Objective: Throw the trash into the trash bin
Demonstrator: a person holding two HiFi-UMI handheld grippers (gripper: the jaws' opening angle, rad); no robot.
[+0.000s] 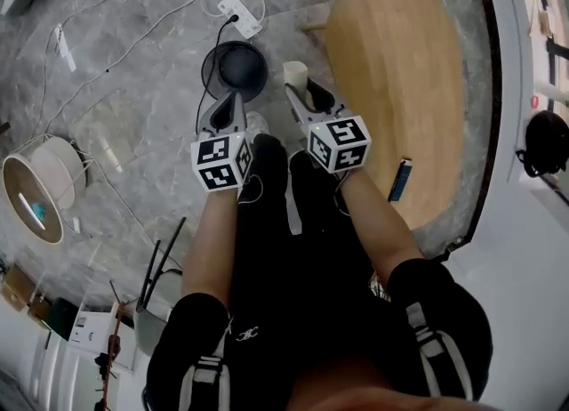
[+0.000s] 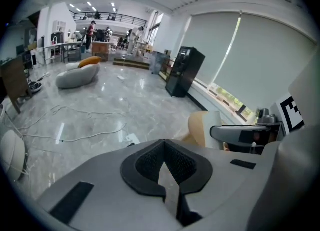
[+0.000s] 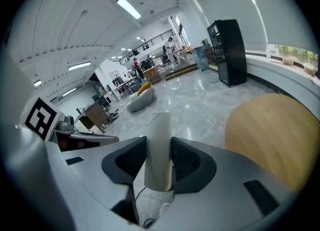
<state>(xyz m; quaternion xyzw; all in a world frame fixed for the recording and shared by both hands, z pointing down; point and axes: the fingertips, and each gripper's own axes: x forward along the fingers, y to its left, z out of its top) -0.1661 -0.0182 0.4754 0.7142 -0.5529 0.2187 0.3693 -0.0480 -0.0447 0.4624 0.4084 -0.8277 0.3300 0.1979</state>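
The off-white paper tube, probably a light, hollow roll that would crush under a hard squeeze, stands upright, pinched across its lower part between the pads of the right gripper; a hold near the middle looks sound. The left gripper has its jaws pressed together on nothing. The round dark grey trash bin sits on the grey marble floor just ahead of both grippers, beside the oval light wooden table.
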